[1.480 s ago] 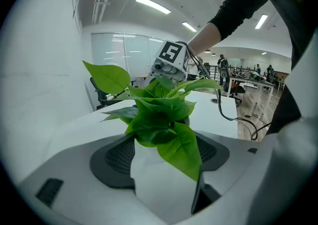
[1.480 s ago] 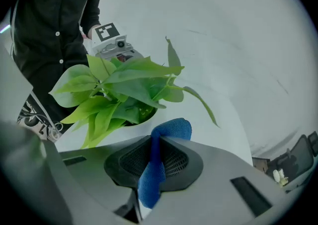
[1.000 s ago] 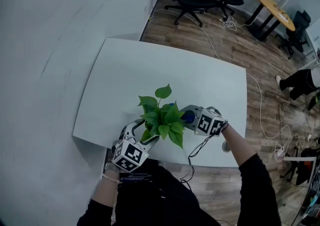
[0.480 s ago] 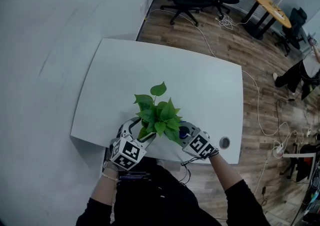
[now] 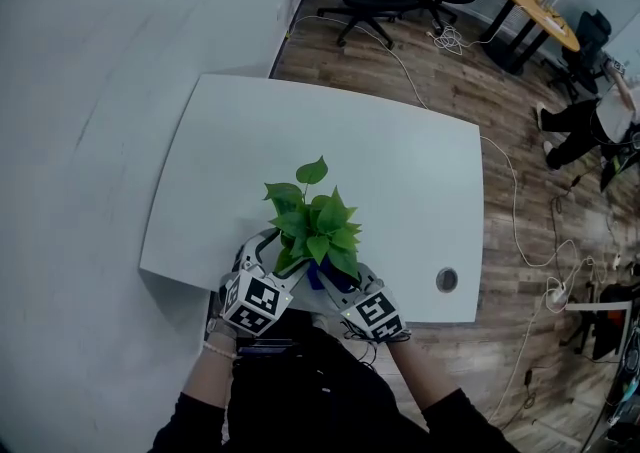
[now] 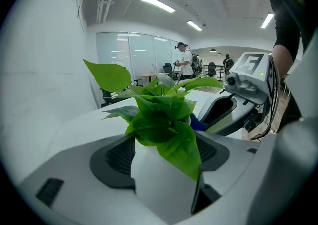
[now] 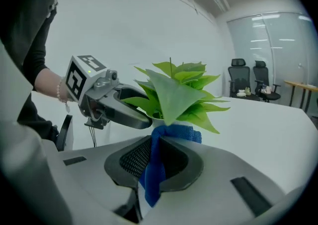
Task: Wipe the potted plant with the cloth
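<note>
While the left claw (image 5: 275,259) grips the potted plant (image 5: 318,226) at the table (image 5: 400,171) edge, the right claw (image 7: 160,152) pinches the cloth (image 7: 150,182)

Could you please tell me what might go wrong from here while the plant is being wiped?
1. The right gripper pinches the blue cloth right below the thin leaves. A hard swipe could bend or tear one.
2. The left gripper clamps the white pot close to the front edge of the table. A sideways push from wiping might tip it or slide it off.
3. The two grippers sit very close together and might knock each other.
</note>
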`<state>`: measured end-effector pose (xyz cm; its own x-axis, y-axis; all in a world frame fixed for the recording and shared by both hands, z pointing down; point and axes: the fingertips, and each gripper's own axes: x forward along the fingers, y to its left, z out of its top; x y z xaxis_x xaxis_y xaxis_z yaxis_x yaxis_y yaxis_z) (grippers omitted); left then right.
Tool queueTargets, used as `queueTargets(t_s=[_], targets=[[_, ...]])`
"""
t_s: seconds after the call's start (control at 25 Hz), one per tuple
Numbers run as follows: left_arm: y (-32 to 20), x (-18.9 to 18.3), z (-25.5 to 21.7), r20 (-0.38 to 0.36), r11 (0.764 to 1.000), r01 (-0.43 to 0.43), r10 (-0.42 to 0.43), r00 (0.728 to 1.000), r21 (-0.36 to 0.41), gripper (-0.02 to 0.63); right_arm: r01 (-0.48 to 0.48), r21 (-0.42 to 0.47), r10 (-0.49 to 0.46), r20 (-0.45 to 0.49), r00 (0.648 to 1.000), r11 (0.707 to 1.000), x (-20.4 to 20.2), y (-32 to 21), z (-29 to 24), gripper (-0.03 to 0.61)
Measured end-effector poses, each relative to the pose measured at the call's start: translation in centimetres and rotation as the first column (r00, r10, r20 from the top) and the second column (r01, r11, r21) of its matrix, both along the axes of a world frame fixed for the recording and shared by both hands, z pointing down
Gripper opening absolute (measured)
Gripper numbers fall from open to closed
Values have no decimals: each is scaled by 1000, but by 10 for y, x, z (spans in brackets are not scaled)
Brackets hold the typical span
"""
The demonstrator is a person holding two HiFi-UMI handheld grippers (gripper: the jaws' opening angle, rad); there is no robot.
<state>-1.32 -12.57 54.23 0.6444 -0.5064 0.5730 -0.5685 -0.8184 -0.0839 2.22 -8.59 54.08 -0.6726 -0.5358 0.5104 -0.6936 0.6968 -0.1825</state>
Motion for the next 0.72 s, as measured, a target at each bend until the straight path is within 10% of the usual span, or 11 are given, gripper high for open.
queueTargets(t_s=[0.72], targets=[[6,-43,8,34,997,75,-77,996,31,343,-180,-51,182,26,983,982,52,-1,4,75]])
